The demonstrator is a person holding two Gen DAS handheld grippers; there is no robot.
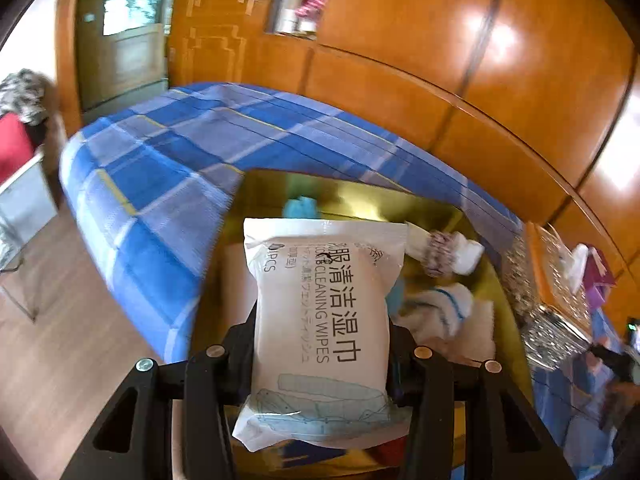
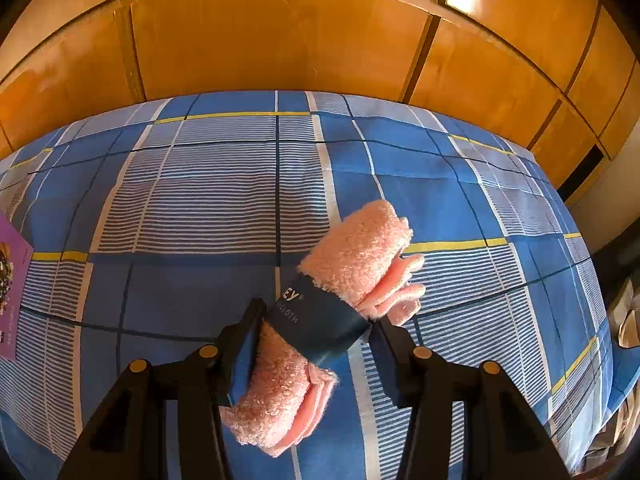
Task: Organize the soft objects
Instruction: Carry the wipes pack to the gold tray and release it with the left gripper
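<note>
My left gripper (image 1: 320, 334) is shut on a white pack of cleaning wipes (image 1: 320, 292), which stands up between the black fingers. Under and behind the pack lies an open yellow box (image 1: 400, 200). In it are a white sock with a speckled cuff (image 1: 444, 250), a white sock with blue stripes (image 1: 444, 304) and something light blue (image 1: 300, 206). My right gripper (image 2: 318, 316) is shut on a folded pink fluffy cloth (image 2: 360, 248) wrapped in a dark blue paper band (image 2: 324, 320). It holds the cloth slanted above the bed.
A blue plaid bedspread (image 2: 200, 200) covers the bed (image 1: 160, 168), with an orange wooden wardrobe (image 1: 440, 60) right behind it. A purple card (image 2: 12, 280) lies at the bed's left edge. Shiny patterned items (image 1: 552, 332) sit right of the box. Wooden floor (image 1: 60, 340) shows at the left.
</note>
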